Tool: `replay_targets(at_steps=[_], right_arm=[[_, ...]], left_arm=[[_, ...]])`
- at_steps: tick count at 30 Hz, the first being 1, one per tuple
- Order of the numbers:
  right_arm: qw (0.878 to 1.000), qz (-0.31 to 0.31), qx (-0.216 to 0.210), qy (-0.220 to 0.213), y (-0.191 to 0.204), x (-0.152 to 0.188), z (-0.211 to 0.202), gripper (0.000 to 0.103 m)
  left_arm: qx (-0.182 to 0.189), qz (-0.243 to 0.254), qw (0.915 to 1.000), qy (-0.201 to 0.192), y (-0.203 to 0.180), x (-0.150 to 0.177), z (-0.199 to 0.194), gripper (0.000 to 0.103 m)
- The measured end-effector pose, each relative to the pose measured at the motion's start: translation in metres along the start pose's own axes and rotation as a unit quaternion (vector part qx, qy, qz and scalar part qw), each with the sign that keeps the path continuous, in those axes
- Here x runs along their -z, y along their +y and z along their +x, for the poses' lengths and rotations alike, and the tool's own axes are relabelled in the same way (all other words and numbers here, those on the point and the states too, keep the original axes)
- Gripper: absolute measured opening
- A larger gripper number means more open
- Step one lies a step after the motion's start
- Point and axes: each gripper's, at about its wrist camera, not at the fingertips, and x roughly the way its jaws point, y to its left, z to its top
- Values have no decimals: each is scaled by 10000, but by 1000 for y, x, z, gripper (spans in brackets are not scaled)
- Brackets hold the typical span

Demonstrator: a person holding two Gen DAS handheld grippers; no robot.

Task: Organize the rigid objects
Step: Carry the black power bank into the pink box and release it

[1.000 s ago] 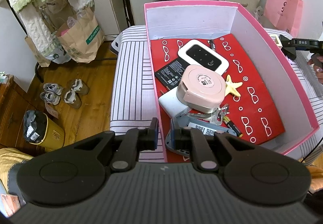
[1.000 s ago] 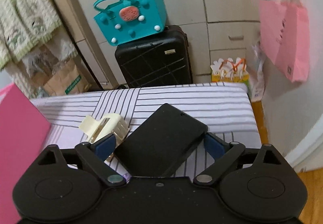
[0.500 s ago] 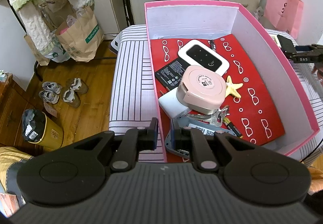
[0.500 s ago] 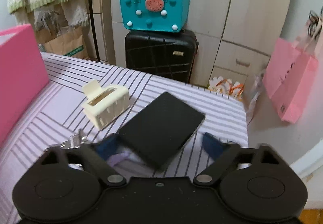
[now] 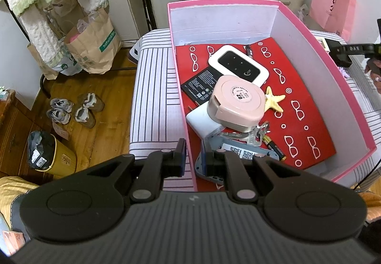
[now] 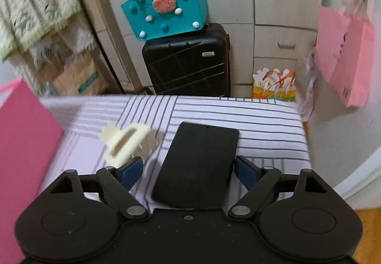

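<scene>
The black slab [image 6: 197, 166] lies between the right gripper's [image 6: 189, 168] wide jaws (just opened further), long axis running away, untouched; the left gripper [image 5: 193, 159] pinches the box wall [image 5: 188, 144].

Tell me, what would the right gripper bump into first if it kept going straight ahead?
Most likely the flat black device, which lies on the striped cover between the right gripper's open fingers.

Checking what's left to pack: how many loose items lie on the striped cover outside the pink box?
2: a cream hair claw beside the box, and a black slab between the right gripper's open jaws. Others may be hidden.
</scene>
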Motion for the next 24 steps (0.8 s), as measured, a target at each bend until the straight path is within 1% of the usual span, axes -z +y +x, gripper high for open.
replay_targets(at_steps=[1, 2, 3, 6, 8, 9, 11, 13, 17, 20, 22, 24], right_arm=[[10000, 37, 75, -52, -1, 0, 2, 75], [9996, -39, 243, -119, 1, 1, 2, 70], [9994, -128, 301, -130, 1, 0, 3, 70], [9996, -136, 221, -107, -1, 1, 2, 70], [9992, -313, 233, -76, 2, 2, 3, 74], [9987, -415, 274, -82, 4, 3, 4, 73], [9982, -375, 439, -141, 6, 3, 2, 68], [9984, -326, 422, -164, 7, 3, -4, 67], [9981, -357, 344, -371, 13, 4, -29, 67], [9971, -501, 236, -521, 24, 5, -54, 67], [9958, -651, 85, -645, 37, 6, -75, 67], [9939, -789, -219, -737, 53, 8, -96, 67]], left_arm=[[4, -1, 10000, 0, 0, 0, 0, 10], [19, 0, 10000, -2, 0, 0, 0, 11], [28, 6, 10000, -3, -1, 0, -1, 11], [39, 17, 10000, 1, -1, 0, -1, 11], [49, 56, 10000, 2, -1, 1, -2, 11], [43, 101, 9999, -1, -1, 1, -2, 11], [56, 132, 9999, 12, 0, 0, -2, 10], [95, 76, 9999, 50, 4, 0, -2, 10], [59, 134, 9999, 3, 4, 1, -3, 8], [71, 53, 10000, 15, 5, 0, -3, 7], [47, 108, 9999, 13, 5, 0, -3, 7], [28, 172, 9998, 25, 4, 0, -3, 7]])
